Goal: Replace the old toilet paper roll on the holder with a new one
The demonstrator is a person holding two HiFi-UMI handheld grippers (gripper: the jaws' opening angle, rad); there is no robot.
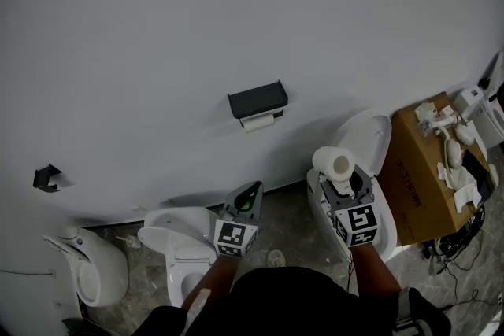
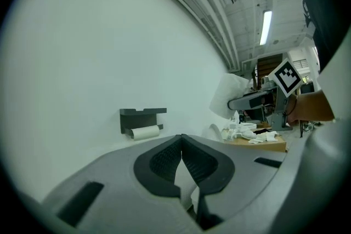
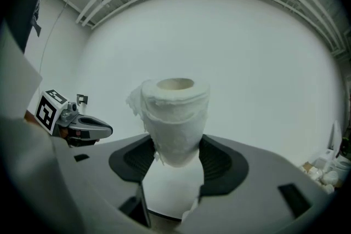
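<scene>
A black holder (image 1: 257,100) is fixed to the white wall, with a thin, nearly used-up roll (image 1: 257,121) hanging under it. The left gripper view shows the same holder (image 2: 141,117) and old roll (image 2: 145,132) ahead on the left. My left gripper (image 1: 250,193) is shut and empty, its pads (image 2: 164,159) touching at the tips. It hangs below the holder, well short of the wall. My right gripper (image 1: 344,181) is shut on a full new roll (image 1: 334,164), held upright with its core hole on top (image 3: 175,120).
A white toilet (image 1: 177,248) stands below my left gripper and another (image 1: 375,139) with its lid raised is by my right. A urinal (image 1: 90,267) sits at the lower left. A cardboard box (image 1: 421,169) with white fittings and paper scraps stands at the right.
</scene>
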